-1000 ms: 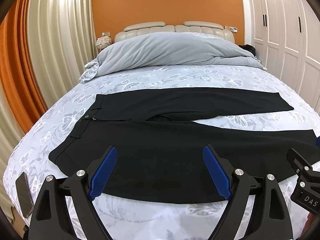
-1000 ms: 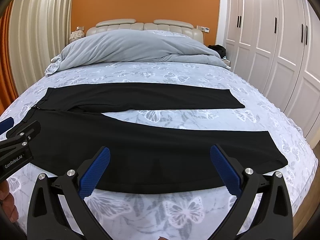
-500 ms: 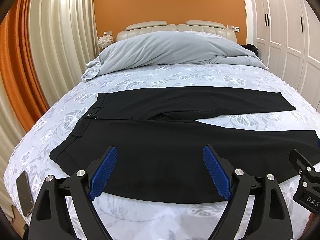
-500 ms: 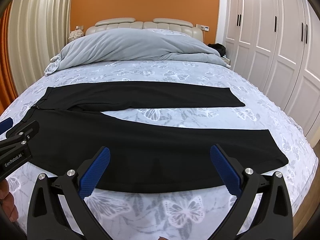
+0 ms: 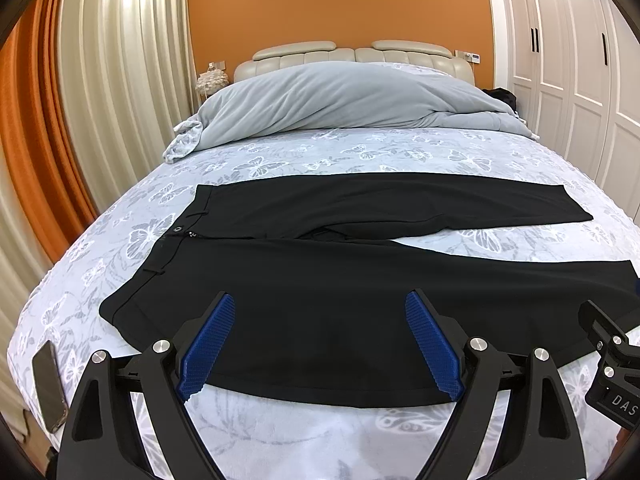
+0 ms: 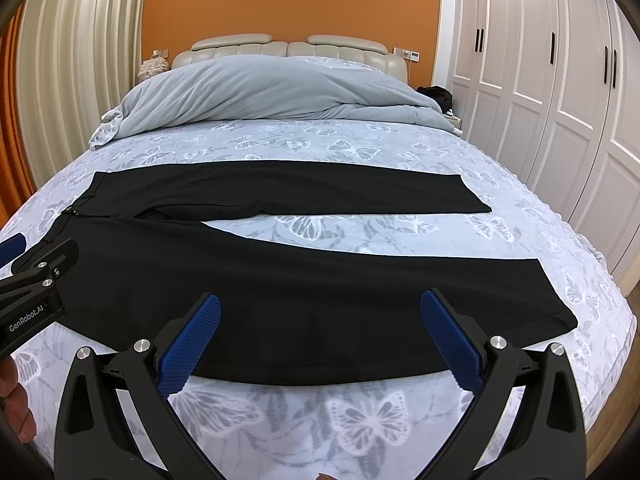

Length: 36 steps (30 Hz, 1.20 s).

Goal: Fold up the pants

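At the foot of the bed, the left gripper [image 5: 320,344] hangs above the near edge of the black pants [image 5: 360,300], its blue pads [image 5: 206,346] spread wide apart and holding nothing. Beside it, the right gripper [image 6: 320,344] hovers the same way over the near trouser leg, claws wide apart and likewise gripping nothing; its black body shows at the right edge of the left wrist view. Both point forward toward the headboard, level with each other.

The pants lie flat across the butterfly-print bedspread [image 5: 340,156], waistband to the left, the two legs running to the right and splayed apart so a wedge of bedspread shows between them. A dark phone [image 5: 50,386] rests near the bed's left edge, just beside the waistband corner. Farther off, a grey duvet [image 5: 344,100] is heaped at the head of the bed against the cream headboard [image 5: 352,50].
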Available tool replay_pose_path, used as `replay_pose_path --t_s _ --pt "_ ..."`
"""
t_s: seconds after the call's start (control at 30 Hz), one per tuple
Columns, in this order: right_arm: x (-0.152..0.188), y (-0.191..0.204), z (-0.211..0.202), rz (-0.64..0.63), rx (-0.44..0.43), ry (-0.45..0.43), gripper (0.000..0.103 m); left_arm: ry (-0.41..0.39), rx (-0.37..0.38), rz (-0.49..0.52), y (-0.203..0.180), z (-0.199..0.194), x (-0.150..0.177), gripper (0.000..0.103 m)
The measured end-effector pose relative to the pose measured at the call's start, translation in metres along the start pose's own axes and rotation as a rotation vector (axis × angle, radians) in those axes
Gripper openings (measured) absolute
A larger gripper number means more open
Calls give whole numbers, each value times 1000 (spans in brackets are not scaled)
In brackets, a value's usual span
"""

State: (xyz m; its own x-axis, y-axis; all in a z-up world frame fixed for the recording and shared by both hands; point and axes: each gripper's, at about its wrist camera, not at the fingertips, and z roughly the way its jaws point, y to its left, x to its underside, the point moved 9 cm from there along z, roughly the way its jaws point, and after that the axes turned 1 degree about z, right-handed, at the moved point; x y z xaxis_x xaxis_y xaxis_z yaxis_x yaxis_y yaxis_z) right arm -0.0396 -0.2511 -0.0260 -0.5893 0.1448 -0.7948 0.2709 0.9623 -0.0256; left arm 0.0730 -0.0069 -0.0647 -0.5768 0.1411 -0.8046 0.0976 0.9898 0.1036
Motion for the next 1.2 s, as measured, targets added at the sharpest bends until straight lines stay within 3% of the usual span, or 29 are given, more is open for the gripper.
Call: replay_pose_path --t_s 1.2 --pt "3 2 1 -10 1 4 98 2 0 2 2 1 0 84"
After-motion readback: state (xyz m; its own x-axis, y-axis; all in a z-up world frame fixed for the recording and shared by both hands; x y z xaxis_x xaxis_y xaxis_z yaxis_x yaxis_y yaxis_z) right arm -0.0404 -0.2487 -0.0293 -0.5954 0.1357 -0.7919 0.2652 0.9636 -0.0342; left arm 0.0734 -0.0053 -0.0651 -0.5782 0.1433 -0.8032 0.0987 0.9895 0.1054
